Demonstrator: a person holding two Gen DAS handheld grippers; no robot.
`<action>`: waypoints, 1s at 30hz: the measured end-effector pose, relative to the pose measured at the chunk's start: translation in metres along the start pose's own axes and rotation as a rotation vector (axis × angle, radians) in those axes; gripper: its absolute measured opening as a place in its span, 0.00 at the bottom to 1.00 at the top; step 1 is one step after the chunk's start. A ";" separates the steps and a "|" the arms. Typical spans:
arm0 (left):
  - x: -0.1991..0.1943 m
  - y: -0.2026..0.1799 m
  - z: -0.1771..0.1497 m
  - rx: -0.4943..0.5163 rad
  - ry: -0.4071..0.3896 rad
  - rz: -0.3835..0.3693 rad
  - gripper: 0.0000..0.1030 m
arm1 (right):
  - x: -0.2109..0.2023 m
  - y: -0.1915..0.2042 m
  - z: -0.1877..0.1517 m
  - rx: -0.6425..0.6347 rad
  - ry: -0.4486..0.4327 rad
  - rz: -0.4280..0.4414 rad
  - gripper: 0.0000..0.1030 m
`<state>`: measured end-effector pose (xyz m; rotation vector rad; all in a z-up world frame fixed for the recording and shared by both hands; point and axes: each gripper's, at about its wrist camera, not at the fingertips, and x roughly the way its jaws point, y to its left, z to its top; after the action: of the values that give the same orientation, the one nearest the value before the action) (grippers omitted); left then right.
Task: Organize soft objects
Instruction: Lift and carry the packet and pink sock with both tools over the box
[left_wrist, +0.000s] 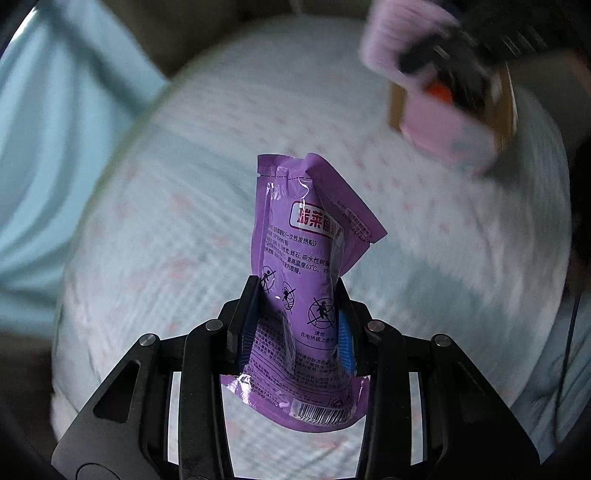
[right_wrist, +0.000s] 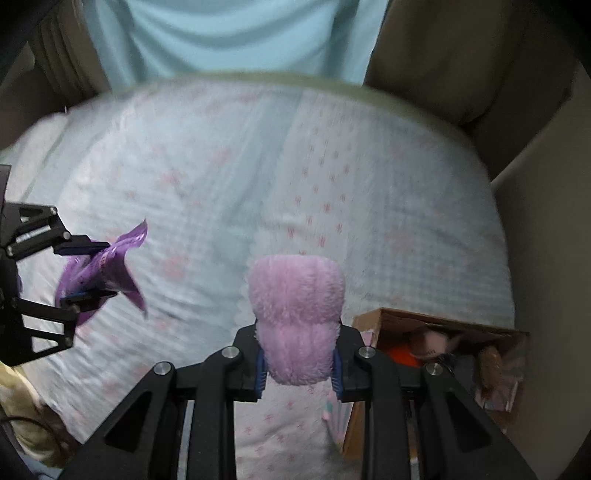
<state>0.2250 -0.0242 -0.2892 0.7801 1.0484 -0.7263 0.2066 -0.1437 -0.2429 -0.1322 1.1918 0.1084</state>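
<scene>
My left gripper (left_wrist: 295, 314) is shut on a purple foil packet (left_wrist: 306, 258) with Chinese print, held upright above the bed; it also shows in the right wrist view (right_wrist: 107, 266) at the far left. My right gripper (right_wrist: 298, 363) is shut on a fluffy pink soft object (right_wrist: 297, 310), held above the bed just left of a cardboard box (right_wrist: 436, 325). In the left wrist view the right gripper (left_wrist: 443, 66) and the pink object (left_wrist: 391, 40) are blurred at the top right, over the box (left_wrist: 504, 122).
The bed quilt (right_wrist: 258, 177) is pale with pink marks. The box holds an orange item (right_wrist: 402, 356) and other soft things. A light blue sheet (right_wrist: 236, 33) hangs behind. Beige furniture (right_wrist: 535, 229) stands on the right. A yellowish cloth (right_wrist: 22, 417) lies at the lower left.
</scene>
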 end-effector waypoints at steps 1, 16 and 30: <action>-0.017 0.004 0.002 -0.050 -0.021 0.013 0.33 | -0.017 0.002 -0.001 0.019 -0.023 0.005 0.24; -0.206 -0.008 -0.010 -0.566 -0.239 0.063 0.33 | -0.165 0.021 -0.042 0.146 -0.193 0.045 0.24; -0.236 -0.042 0.029 -0.655 -0.303 0.081 0.33 | -0.208 -0.051 -0.067 0.214 -0.272 0.050 0.24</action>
<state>0.1270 -0.0365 -0.0691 0.1386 0.8923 -0.3735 0.0762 -0.2079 -0.0713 0.0979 0.9285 0.0405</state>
